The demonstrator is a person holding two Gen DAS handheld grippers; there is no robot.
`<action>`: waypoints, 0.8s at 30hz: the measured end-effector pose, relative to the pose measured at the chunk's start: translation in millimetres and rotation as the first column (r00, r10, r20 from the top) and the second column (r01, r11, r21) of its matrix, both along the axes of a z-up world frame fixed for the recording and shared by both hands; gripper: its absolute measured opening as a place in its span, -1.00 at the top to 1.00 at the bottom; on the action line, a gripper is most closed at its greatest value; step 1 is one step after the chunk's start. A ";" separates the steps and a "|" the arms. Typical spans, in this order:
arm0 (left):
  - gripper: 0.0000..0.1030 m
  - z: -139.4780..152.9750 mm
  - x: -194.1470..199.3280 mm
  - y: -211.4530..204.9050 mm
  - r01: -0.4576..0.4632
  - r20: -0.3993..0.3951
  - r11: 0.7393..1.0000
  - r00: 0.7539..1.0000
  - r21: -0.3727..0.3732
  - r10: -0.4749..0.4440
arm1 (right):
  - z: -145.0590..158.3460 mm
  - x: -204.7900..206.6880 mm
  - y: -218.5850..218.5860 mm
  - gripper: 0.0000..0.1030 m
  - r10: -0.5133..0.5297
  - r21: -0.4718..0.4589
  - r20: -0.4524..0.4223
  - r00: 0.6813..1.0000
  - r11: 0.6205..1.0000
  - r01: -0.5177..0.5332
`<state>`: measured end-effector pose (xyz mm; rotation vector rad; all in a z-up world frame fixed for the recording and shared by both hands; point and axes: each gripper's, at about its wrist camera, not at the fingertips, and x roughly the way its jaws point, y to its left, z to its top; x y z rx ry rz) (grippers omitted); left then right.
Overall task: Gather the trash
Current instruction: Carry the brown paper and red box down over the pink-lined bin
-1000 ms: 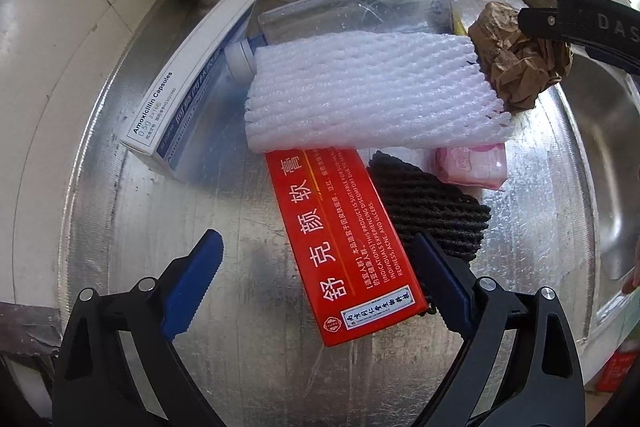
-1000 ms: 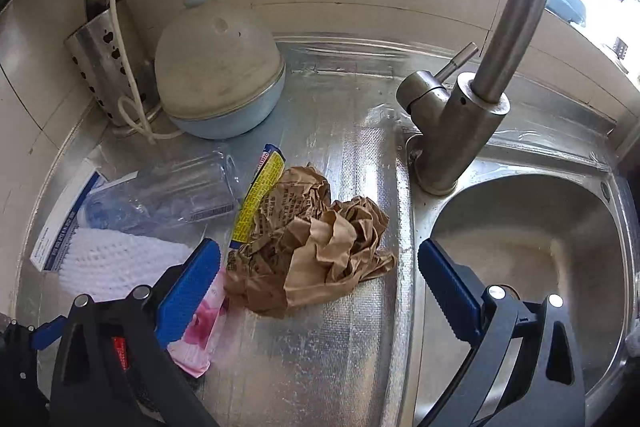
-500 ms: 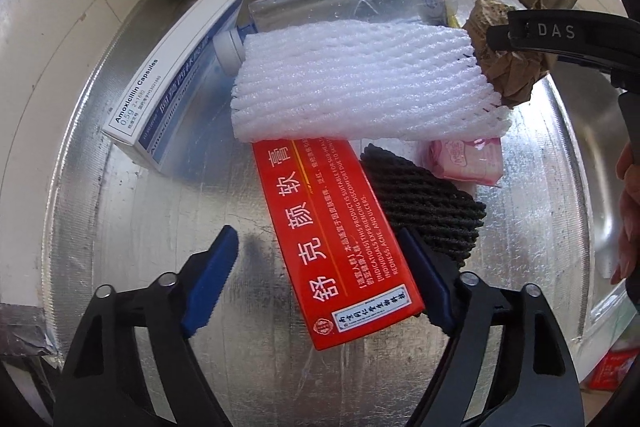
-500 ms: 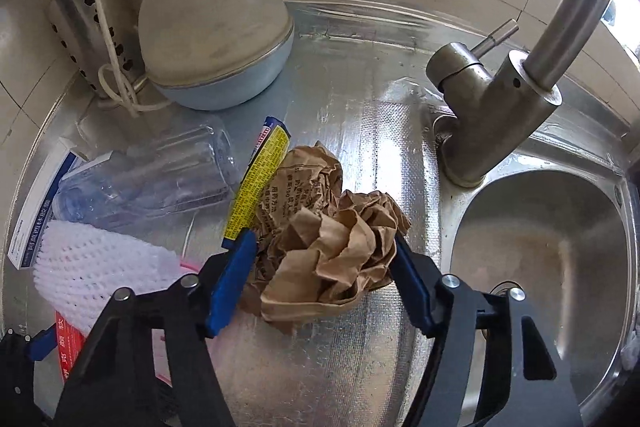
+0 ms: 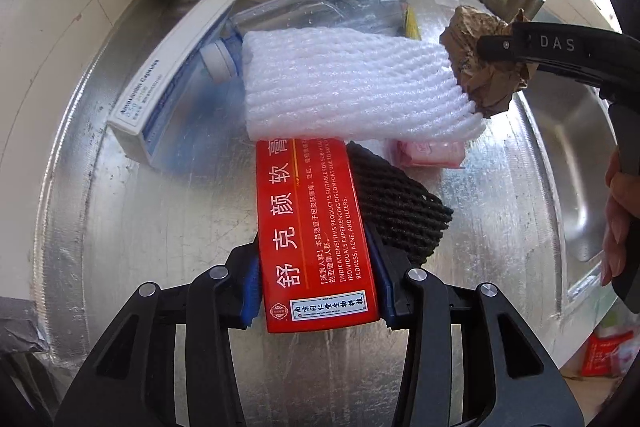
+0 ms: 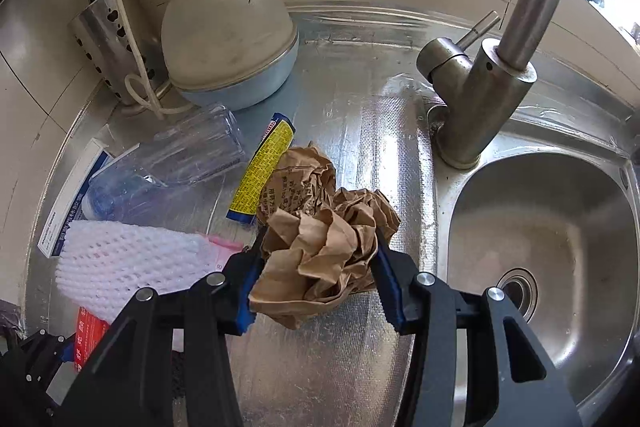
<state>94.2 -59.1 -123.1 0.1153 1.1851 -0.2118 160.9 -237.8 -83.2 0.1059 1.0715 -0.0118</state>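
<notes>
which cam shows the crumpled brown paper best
The right wrist view: the crumpled brown paper fills its centre, clamped in the right gripper. The left wrist view shows only a small part at its edge, partly hidden by that gripper.

A glossy red cardboard box (image 5: 318, 227) is being pressed between ridged blue plastic pads (image 5: 250, 285). Matt, creased brown paper (image 6: 324, 247) is being squeezed by similar pads (image 6: 390, 285). A white foam net (image 5: 352, 87) with a ribbed, soft-looking surface is being shown beside a rough black foam net (image 5: 400, 211). Light is being reflected by the brushed, finely textured metal counter (image 6: 360, 131), the smooth steel faucet (image 6: 480, 87) and the dull steel sink (image 6: 560, 227). A clear, shiny plastic bottle (image 6: 176, 159) is being seen nearby.
</notes>
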 end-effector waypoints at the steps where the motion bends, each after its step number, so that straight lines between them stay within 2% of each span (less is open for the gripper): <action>1: 0.15 1.0 -2.4 3.0 -0.001 -0.002 1.000 1.000 -0.016 0.001 | 1.9 -1.9 0.0 0.08 -0.001 0.001 0.003 1.000 1.000 0.001; 8: 0.16 7.3 -7.7 17.8 -0.014 -0.005 0.998 1.000 -0.054 0.014 | 6.4 -22.9 -5.4 0.08 -0.023 0.027 0.011 1.000 0.999 0.023; 11: 0.16 10.9 -9.2 28.5 -0.037 -0.035 0.993 0.999 -0.113 0.033 | 8.7 -31.0 -7.9 0.08 -0.033 0.049 0.014 0.999 0.998 0.033; 13: 0.16 14.9 -9.5 38.4 -0.073 -0.089 0.976 0.995 -0.206 0.055 | 10.8 -36.7 -8.0 0.08 -0.035 0.059 0.018 0.999 0.998 0.034; 16: 0.16 20.8 -9.2 52.8 -0.124 -0.139 0.951 0.986 -0.284 0.088 | 15.1 -43.8 -8.0 0.08 -0.038 0.070 0.021 0.999 0.997 0.037; 17: 0.16 24.1 -9.2 54.2 -0.122 -0.128 0.956 0.988 -0.268 0.090 | 16.1 -45.9 -8.2 0.08 -0.039 0.072 0.023 0.999 0.997 0.038; 19: 0.16 29.5 -11.5 48.3 -0.079 -0.110 0.989 0.992 -0.128 0.065 | 17.0 -49.0 -9.3 0.08 -0.047 0.094 0.015 0.999 0.995 0.045; 21: 0.16 38.3 -11.6 48.8 -0.070 -0.083 0.995 0.994 -0.070 0.064 | 19.3 -53.0 -8.7 0.08 -0.050 0.096 0.019 0.999 0.994 0.048; 22: 0.16 45.8 -14.6 45.0 -0.043 -0.033 0.999 0.998 0.016 0.044 | 20.7 -55.4 -8.1 0.08 -0.050 0.098 0.022 0.998 0.994 0.048; 24: 0.16 55.9 -20.6 37.7 0.007 0.038 0.991 0.999 0.135 -0.013 | 24.0 -60.9 -6.7 0.08 -0.051 0.109 0.028 0.998 0.993 0.048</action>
